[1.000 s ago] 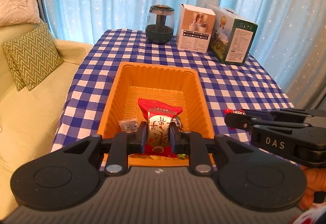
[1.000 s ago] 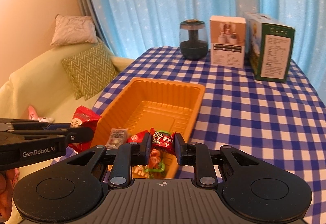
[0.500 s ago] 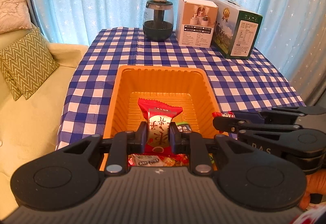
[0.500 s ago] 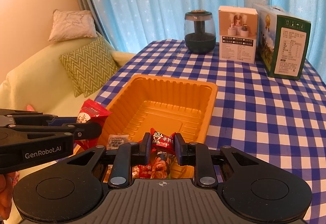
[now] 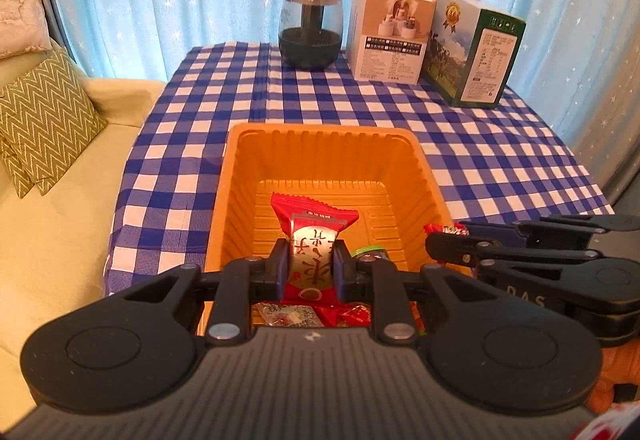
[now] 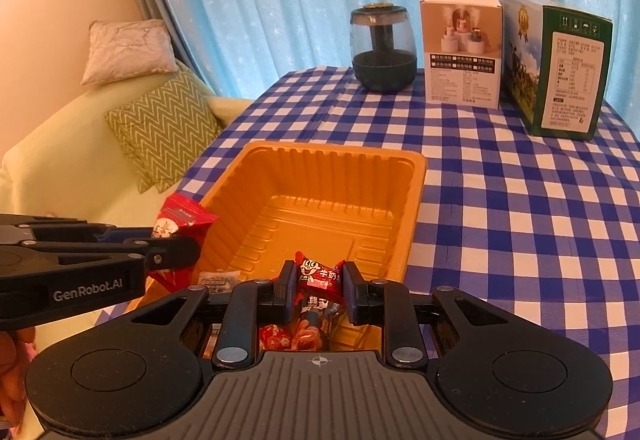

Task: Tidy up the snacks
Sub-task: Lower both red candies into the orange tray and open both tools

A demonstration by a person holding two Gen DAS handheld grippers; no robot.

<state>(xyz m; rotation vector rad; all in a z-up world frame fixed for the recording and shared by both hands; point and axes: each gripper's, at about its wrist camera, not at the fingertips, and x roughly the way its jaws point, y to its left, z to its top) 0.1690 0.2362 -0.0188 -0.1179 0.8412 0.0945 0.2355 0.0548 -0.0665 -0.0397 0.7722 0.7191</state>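
Observation:
An orange plastic tray (image 5: 324,144) sits on the blue checked tablecloth, also in the right wrist view (image 6: 320,176). My left gripper (image 5: 310,264) is shut on a red and white snack packet (image 5: 312,236) held over the tray's near end; it also shows in the right wrist view (image 6: 180,220). My right gripper (image 6: 318,288) is shut on a red candy wrapper (image 6: 320,280) over the tray's near right part; its tip shows in the left wrist view (image 5: 444,230). Several wrapped snacks (image 5: 312,314) lie in the tray's near end under the grippers.
A dark glass jar (image 5: 311,30), a white box (image 5: 390,30) and a green box (image 5: 472,56) stand at the table's far edge before blue curtains. A pale green sofa (image 5: 60,200) with a zigzag cushion (image 5: 40,120) is left of the table.
Both grippers have moved forward over the tray's near end with their snacks still held. More loose snacks now show under the left gripper.

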